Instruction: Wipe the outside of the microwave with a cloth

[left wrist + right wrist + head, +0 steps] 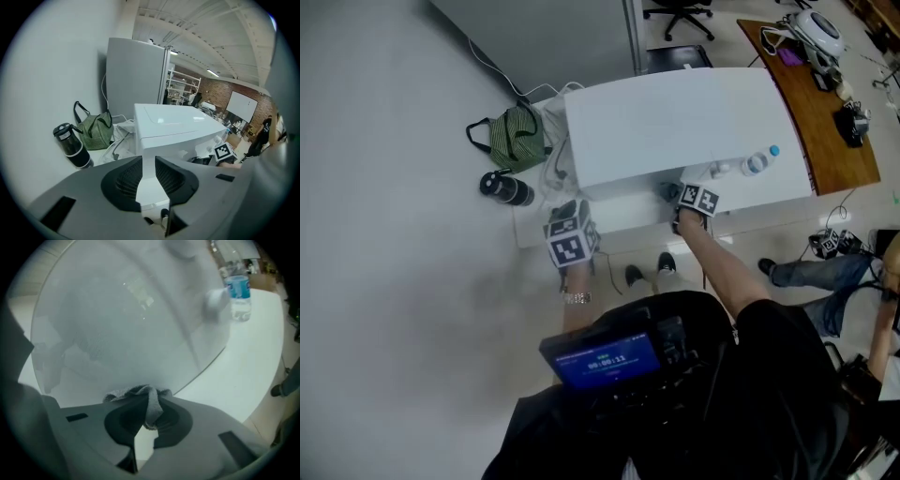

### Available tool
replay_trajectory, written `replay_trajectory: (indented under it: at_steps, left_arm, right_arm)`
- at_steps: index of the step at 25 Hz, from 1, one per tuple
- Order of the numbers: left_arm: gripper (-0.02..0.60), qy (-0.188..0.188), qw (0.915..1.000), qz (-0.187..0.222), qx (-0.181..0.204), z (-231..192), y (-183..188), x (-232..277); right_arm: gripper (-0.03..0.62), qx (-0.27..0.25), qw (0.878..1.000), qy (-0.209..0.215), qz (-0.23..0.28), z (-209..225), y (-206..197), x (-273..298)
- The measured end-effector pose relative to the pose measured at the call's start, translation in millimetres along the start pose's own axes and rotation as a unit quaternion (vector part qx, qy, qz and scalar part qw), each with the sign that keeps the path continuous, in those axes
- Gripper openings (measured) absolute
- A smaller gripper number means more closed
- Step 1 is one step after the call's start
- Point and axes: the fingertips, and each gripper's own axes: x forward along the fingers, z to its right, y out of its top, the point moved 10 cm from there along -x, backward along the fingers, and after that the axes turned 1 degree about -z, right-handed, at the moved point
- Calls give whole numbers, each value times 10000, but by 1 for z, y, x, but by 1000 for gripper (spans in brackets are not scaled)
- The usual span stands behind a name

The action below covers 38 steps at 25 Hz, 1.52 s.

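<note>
At microwave front, cloth in right tool; bottle label unreadable.

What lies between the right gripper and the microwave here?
Only the grey cloth: the right gripper is shut on it, and it bunches ahead of the jaws toward the microwave. The right gripper view shows this.

The microwave before me is plain white, and so is the table under it. The cloth in my right gripper is mottled grey. That gripper and my left gripper have dark grey jaws and cubes of black-and-white squares. The bag is green with thin pale stripes and black handles, and the flask is black. The water bottle is clear with a blue label. The desk is brown.
</note>
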Motion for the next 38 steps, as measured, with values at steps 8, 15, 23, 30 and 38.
replay_trajectory:
  at_steps: [8,15,23,30,38]
  left_arm:
    - [81,-480,9981,-285,268,60,-9,17]
    - [81,-347,9978,-497,275,77,-29,9]
    - [81,-605,9953,-627,428,103,-33,-2]
    - [81,-1171,9913,-386,466,115,-39,-25]
    - [81,-1375,9886,-370,498,102,-83,-67]
  right_arm:
    - [21,541,9967,-326,509,57,47,-43]
    - [21,446,9946,667,653,27,34,-64]
    - [21,-1282,9744,1679,768,-78,19,-130]
    - [22,-2618,9577,976,683,-111,-48,-173]
    - [22,-3419,9379,524,276,-139,-150,-206]
